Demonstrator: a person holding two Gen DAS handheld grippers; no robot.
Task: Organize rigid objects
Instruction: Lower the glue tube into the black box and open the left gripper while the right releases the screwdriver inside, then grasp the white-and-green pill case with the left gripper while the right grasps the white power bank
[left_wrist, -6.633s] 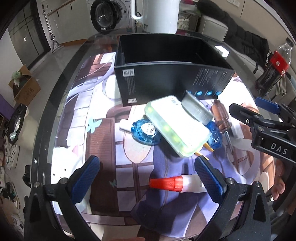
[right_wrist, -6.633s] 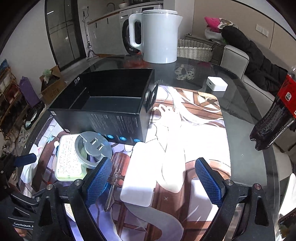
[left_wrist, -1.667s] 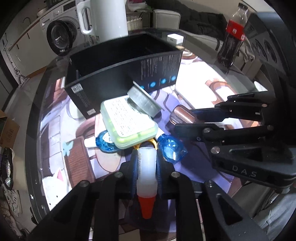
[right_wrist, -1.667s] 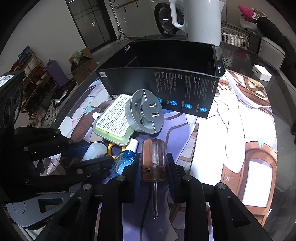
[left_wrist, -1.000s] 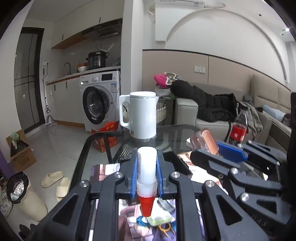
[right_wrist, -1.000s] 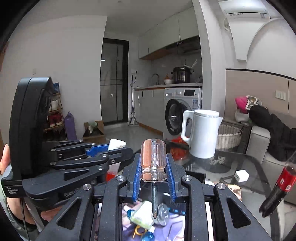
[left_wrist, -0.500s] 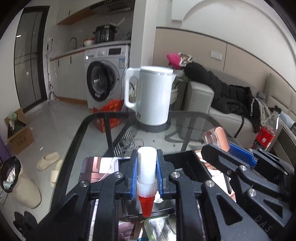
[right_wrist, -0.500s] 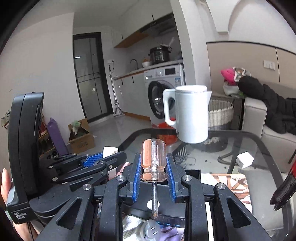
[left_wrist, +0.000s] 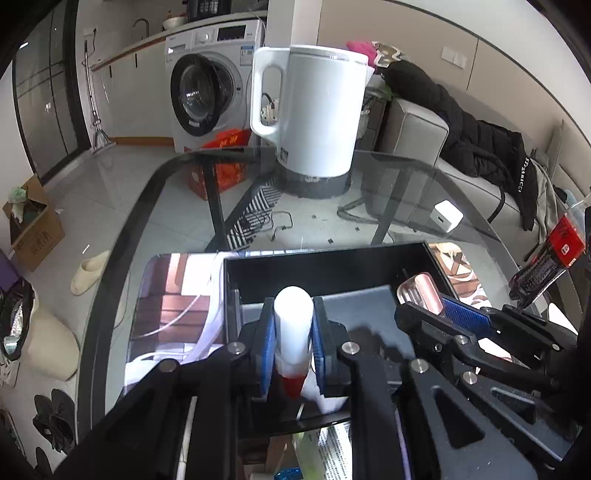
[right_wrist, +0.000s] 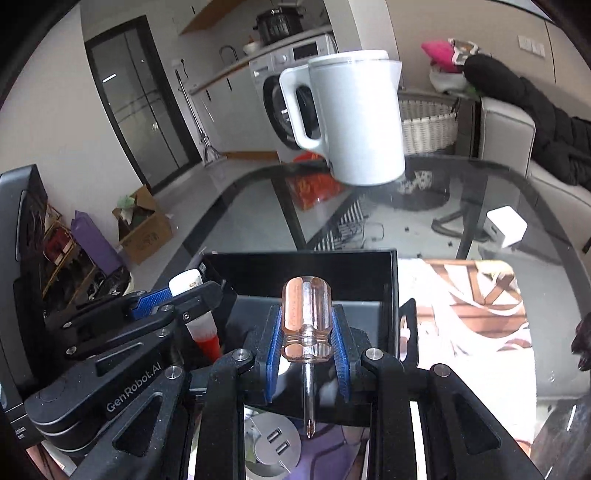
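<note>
Left wrist view: the left gripper (left_wrist: 293, 341) pinches a smooth white plastic bottle (left_wrist: 293, 325) with a red conical cap between ribbed blue pads, over the open black cardboard box (left_wrist: 325, 266) on the glass table (left_wrist: 406, 184).

Right wrist view: the right gripper (right_wrist: 306, 343) clamps a screwdriver (right_wrist: 304, 325) by its clear fluted handle, steel shaft pointing toward the camera, above the box's near edge. A white kettle (right_wrist: 354, 118) stands at the table's far edge.

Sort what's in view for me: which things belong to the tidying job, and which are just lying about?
Job:
- white tube with red cap, clamped in the left gripper
- screwdriver, clamped in the right gripper
- black box, open beneath both
- round grey plug adapter

Lying about:
- white kettle
- cola bottle
- small white cube
</note>
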